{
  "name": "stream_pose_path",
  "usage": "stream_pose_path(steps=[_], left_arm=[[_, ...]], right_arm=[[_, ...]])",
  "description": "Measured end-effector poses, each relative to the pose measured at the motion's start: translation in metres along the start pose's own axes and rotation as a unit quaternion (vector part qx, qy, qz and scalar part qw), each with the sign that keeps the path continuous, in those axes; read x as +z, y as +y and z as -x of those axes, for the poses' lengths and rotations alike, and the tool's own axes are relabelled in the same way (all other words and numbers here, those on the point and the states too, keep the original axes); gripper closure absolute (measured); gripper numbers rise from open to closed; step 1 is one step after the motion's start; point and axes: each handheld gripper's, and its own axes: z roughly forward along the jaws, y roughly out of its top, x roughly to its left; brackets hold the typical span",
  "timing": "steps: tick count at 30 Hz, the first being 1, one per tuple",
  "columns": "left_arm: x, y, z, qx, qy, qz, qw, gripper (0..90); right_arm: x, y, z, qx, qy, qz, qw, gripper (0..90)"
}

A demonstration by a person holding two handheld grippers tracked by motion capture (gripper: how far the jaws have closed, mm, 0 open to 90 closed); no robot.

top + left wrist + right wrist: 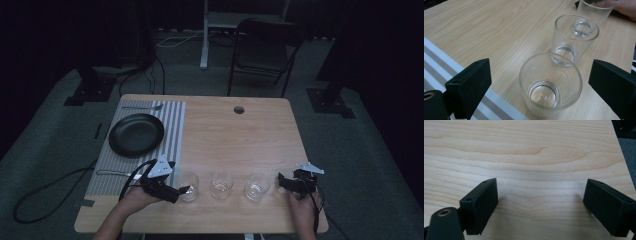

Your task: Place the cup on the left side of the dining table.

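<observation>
1. Far left of the bench (260, 130), high view: we see a grey striped mat (177, 125) w/ a black plate (136, 134) on it. A fork (142, 107) lies at the mat's far edge, another utensil (114, 173) at its near edge; can't tell which kind.
2. Left tool (186, 189), held in our left hand (134, 197), sits at the mat's near right corner, pointing right at the row of glasses. Grey three-cornered plate on top, cable looping off to the left.
3. Left tool jaws are spread wide. In the left gripper view the nearest glass (550, 85) stands upright betw. them, w/ clear gaps both sides; no pad touches it.
4. That glass is at the left end of the row, on bare wood just beside the mat edge. It's clear and looks empty.
5. Middle glass (221, 185) stands next in line, upright, apart from its neighbours. In the left gripper view it's right behind the nearest one.
6. Third glass (257, 186) stands at the right end of the row, near the right tool.
7. Right tool (281, 182), in our right hand (302, 202), is near the bench's right edge, pointing left toward the third glass but apart from it.
8. Right tool jaws are spread wide too. In the right gripper view there's just bare wood betw. them, nothing pinched.
</observation>
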Motion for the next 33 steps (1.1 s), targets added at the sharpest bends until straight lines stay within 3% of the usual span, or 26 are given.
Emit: stream_pose_path(steps=[21,30,33], left_arm=[[0.030,0.022,0.011,0.028,-0.026,-0.031,0.9988,5.0],[0.040,0.035,0.017,0.043,-0.029,-0.047,0.9976,5.0],[0.047,0.043,0.020,0.055,-0.032,-0.062,0.9960,5.0]], right_arm=[[0.000,0.000,0.000,0.000,0.000,0.000,1.0000,12.1],[0.000,0.000,0.000,0.000,0.000,0.000,1.0000,12.1],[0.000,0.000,0.000,0.000,0.000,0.000,1.0000,12.1]])
